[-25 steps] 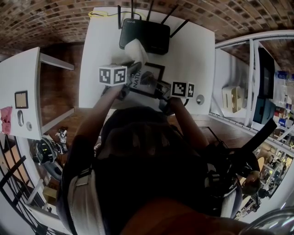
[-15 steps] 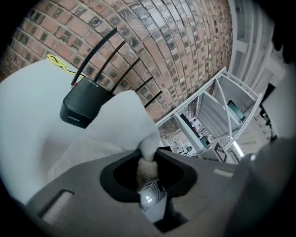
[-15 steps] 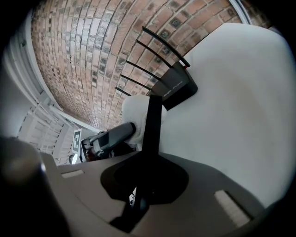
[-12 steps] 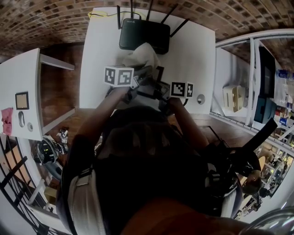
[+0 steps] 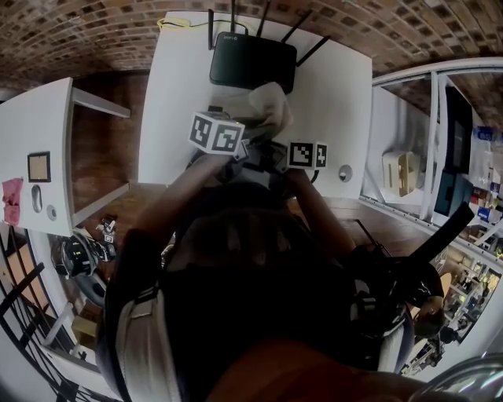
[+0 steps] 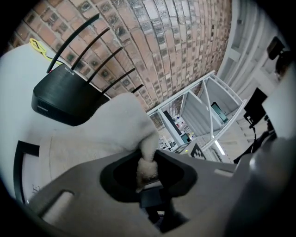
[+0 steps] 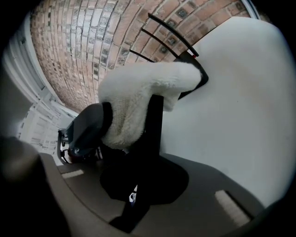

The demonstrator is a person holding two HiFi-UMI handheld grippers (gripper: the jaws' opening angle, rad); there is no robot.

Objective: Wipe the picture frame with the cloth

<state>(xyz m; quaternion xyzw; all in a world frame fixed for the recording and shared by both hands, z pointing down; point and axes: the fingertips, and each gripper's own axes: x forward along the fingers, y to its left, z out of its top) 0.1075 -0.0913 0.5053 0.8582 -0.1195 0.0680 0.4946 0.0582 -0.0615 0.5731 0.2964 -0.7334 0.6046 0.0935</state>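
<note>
The white fluffy cloth (image 5: 268, 107) lies bunched over the top of the black picture frame (image 7: 154, 121), which stands tilted up from the white table (image 5: 334, 86). My left gripper (image 6: 147, 167) is shut on a fold of the cloth (image 6: 107, 132), and one black corner of the frame (image 6: 19, 156) shows at the left. My right gripper (image 7: 141, 184) is shut on the frame's lower edge. In the head view both grippers meet in front of the person, the left gripper (image 5: 250, 141) beside the right gripper (image 5: 277, 161), and the frame is almost wholly hidden there.
A black router (image 5: 252, 63) with several antennas stands at the table's back, right behind the cloth. A yellow cable (image 5: 178, 23) lies at the back left corner, a small round disc (image 5: 343, 172) near the right front edge. A second white table (image 5: 35, 118) stands left, metal shelving (image 5: 428, 133) right.
The left gripper has carried the cloth rightward and toward the router across the frame. The frame's printed face, visible a second ago, is now covered. The right gripper has stayed in place.
</note>
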